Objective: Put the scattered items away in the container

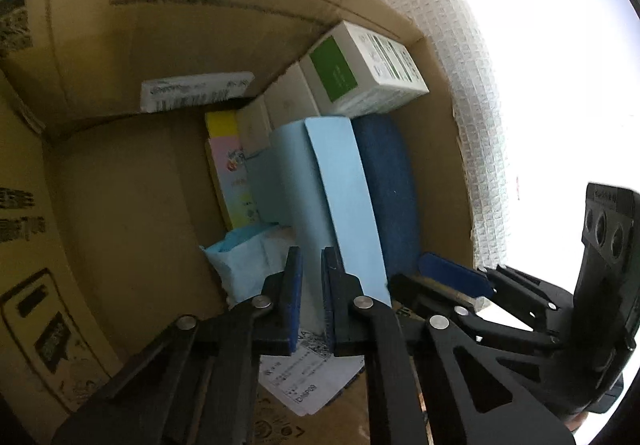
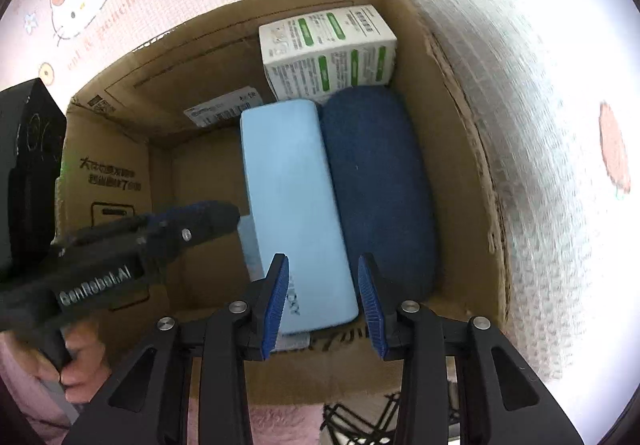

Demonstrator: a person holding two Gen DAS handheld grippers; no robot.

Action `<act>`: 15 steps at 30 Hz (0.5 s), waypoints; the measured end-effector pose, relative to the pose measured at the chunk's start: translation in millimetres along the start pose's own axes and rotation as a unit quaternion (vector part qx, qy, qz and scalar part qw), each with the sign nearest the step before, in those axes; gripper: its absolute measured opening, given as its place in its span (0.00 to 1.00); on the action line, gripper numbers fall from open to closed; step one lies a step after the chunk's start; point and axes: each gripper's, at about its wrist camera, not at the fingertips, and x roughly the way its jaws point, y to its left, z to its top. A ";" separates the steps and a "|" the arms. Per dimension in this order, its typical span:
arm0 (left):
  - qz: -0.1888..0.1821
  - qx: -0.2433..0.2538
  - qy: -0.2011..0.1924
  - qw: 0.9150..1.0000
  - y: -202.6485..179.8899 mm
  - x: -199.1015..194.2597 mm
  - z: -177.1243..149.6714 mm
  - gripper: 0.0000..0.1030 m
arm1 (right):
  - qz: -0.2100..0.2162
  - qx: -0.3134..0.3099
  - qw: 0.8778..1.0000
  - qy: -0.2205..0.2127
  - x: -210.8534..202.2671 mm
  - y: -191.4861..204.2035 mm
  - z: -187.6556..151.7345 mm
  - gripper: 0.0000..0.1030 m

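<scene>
Cardboard box [image 2: 460, 149] fills both of your wrist views, sitting on a pale textured mat [image 2: 540, 45] with cartoon prints. Inside it, along the right wall, the dark blue case [image 2: 380, 185] lies flat, and the light blue case [image 2: 292, 205] lies just beside it on its left, the two touching along their long sides. Beyond them, in the far right corner, the white and green carton [image 2: 328, 53] is stacked higher than the cases. From your left wrist view you can also see a pink and yellow packet [image 1: 232, 181] standing against the light blue case, and a pale blue soft pack [image 1: 244, 265] near the box's near wall. Your right hand-held gripper [image 2: 324, 305] hovers over the near end of the light blue case, its fingers spread apart and gripping nothing. Your left hand-held gripper [image 1: 312, 297] points down into the box with only a narrow gap between its fingers, nothing clamped there.
</scene>
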 end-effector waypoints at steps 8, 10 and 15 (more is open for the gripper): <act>-0.016 -0.002 0.016 1.000 1.8 10.8 -6.0 0.06 | 0.013 0.001 1.000 0.012 19.9 -4.5 1.5 0.32; -0.013 0.003 0.018 1.000 5.8 16.4 -8.6 0.06 | 0.020 0.002 1.000 0.009 20.1 -6.4 0.7 0.32; 0.014 0.008 0.016 1.000 7.5 21.0 -10.2 0.10 | 0.006 -0.009 1.000 0.001 21.1 1.8 -1.3 0.32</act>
